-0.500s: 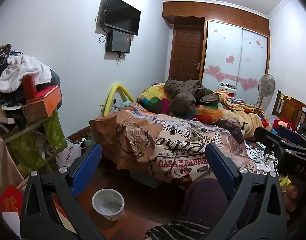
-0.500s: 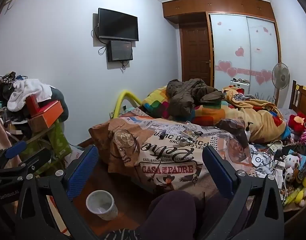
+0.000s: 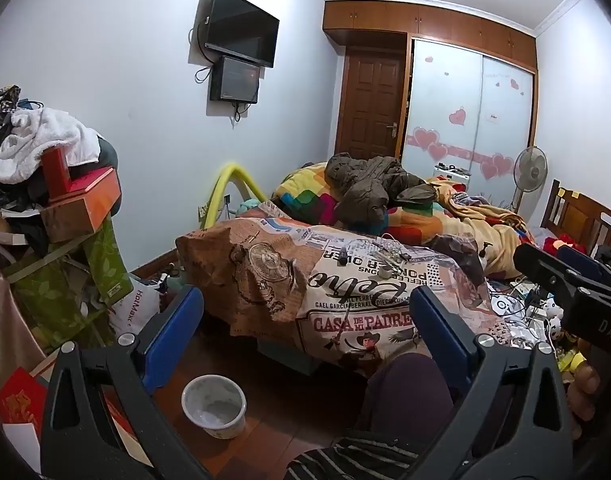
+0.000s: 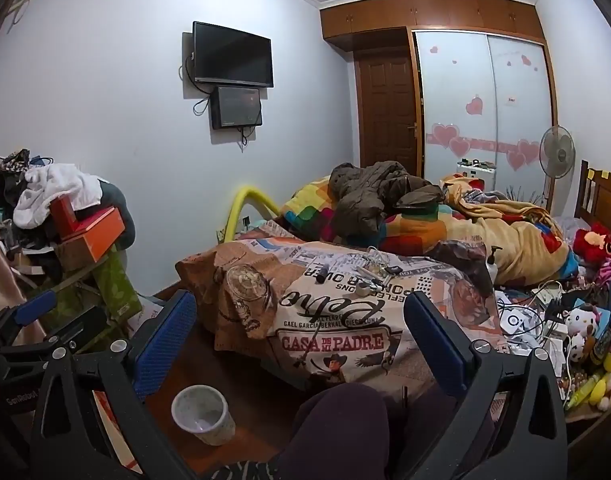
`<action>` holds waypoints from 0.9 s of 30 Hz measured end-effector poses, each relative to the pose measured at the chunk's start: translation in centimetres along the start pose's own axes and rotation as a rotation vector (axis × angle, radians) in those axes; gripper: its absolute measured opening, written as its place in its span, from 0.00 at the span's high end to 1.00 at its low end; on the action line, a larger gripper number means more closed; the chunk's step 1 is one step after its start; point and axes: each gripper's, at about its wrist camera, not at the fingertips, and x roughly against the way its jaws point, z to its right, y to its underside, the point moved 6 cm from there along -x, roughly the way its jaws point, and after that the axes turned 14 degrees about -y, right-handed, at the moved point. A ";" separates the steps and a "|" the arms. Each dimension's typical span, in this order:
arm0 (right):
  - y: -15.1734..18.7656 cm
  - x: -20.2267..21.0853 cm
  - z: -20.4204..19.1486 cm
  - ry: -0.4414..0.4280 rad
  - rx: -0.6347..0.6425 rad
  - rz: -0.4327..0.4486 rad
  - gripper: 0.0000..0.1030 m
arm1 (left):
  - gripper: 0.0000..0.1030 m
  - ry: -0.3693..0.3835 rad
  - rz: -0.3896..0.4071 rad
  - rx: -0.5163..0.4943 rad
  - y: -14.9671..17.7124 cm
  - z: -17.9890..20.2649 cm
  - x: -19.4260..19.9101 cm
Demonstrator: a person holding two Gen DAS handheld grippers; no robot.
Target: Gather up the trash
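Both grippers are raised at the foot of the bed (image 3: 265,280), facing the room. Left gripper (image 3: 305,336): jaws spread wide, nothing between them. Right gripper (image 4: 301,332): jaws spread wide too, empty.

Change since half a second ago: very little. Both views have shifted only slightly; the bin sits at nearly the same spot in each, and the right gripper is at the same right edge of the left view. No object has moved and no grasp has begun, so I'd judge the task at its start, with the person scanning for a target.

Task things: a white trash bin (image 3: 214,406) stands upright on the wooden floor (image 4: 257,412), just beside the bed's foot, near the person's knee (image 4: 341,420), below the left jaw of each gripper. It looks nearly empty. Likely trash is the cluster of small items (image 4: 371,274) on the printed bedspread (image 4: 333,344), among them a small dark cylinder (image 4: 320,273) and what looks like a tape roll (image 4: 363,289); too small to identify the rest. More clutter, cables and plush toys (image 4: 577,320) lie to the right.

Next step, probably: reach forward over the bedspread to pinch one small item, then carry it back down to the bin.
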 end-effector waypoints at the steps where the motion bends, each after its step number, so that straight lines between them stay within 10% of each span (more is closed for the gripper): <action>1: -0.1 0.1 0.1 0.002 0.000 0.001 0.00 | 0.00 0.000 0.001 -0.002 0.0 0.2 -0.1; 27: -0.2 0.6 -0.1 0.012 0.013 0.024 0.00 | 0.00 0.011 0.023 -0.015 -0.2 0.0 1.3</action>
